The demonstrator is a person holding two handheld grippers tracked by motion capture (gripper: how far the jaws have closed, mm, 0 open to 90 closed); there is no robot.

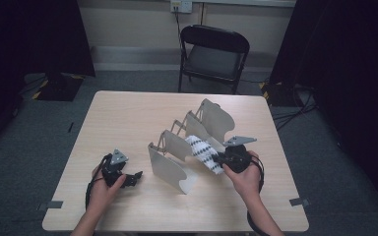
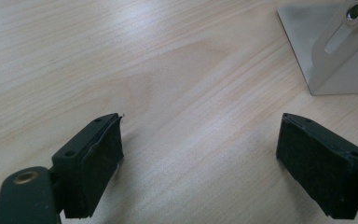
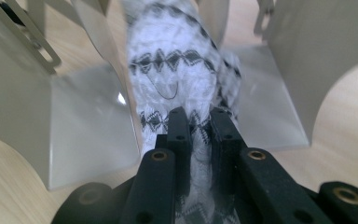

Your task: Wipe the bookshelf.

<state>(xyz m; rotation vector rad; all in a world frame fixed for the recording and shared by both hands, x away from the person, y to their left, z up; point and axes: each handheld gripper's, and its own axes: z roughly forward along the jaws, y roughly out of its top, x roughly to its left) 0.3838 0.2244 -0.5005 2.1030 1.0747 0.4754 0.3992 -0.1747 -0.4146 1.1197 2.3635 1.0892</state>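
Observation:
A white knitted sock with black diamond bands (image 1: 203,152) (image 3: 177,84) lies in a bay of a pale metal expanding file rack (image 1: 187,142) at the table's middle. My right gripper (image 1: 220,159) (image 3: 199,122) is shut on the sock's near end, the fabric pinched between its jaws. The rack's dividers (image 3: 70,116) rise on both sides of the sock. My left gripper (image 1: 134,176) (image 2: 200,158) rests low over bare tabletop left of the rack, open, with nothing between its pads. A corner of the rack's end plate (image 2: 335,51) shows beyond it.
The wooden table (image 1: 128,118) has bare room at its back left and along the front edge. A black folding chair (image 1: 212,54) stands behind the table. Tape marks (image 1: 54,204) sit near the front corners. Dark curtains hang at both sides.

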